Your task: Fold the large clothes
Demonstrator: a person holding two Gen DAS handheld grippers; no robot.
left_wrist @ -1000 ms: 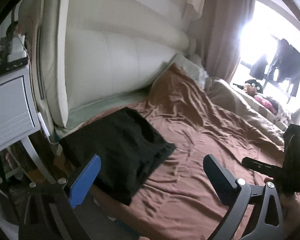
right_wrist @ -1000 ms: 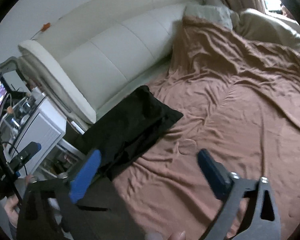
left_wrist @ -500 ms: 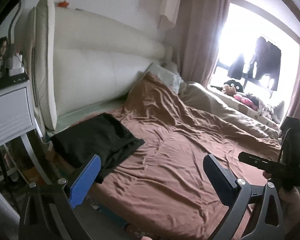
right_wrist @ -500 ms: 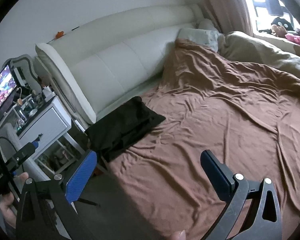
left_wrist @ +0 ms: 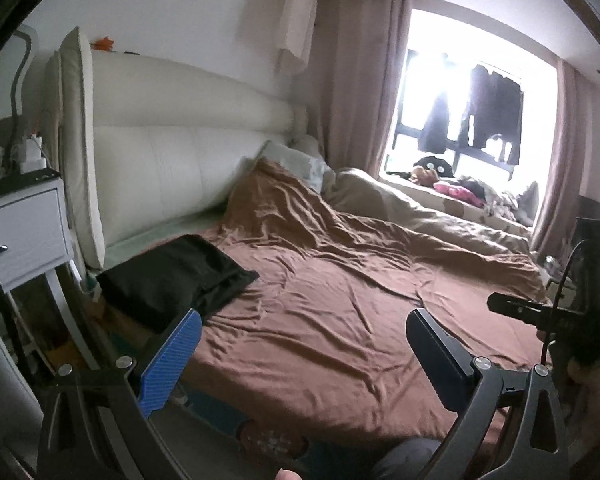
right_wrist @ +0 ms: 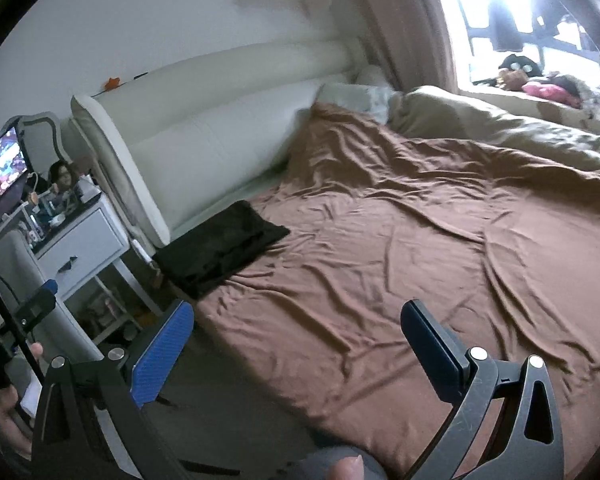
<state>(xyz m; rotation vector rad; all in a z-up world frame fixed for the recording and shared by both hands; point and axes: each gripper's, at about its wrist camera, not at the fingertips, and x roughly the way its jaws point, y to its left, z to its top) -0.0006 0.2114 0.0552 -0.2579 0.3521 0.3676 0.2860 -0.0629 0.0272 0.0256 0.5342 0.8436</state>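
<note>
Folded black garment (left_wrist: 172,280) (right_wrist: 220,248) on bed (left_wrist: 340,320) (right_wrist: 380,260) corner by headboard (left_wrist: 172,168), left tool (left_wrist: 300,356) and right tool (right_wrist: 296,344) both wide open, empty, held above bed edge

Right gripper (right_wrist: 300,344) hung above near edge of bed, jaws wide apart, nothing between them. Folded black garment (right_wrist: 220,250) lay flat on brown bedspread (right_wrist: 400,248) at corner nearest white padded headboard (right_wrist: 220,140), well apart from gripper. White nightstand (right_wrist: 84,248) stood beside bed; lit screen (right_wrist: 0,168) glowed at far left.
</note>
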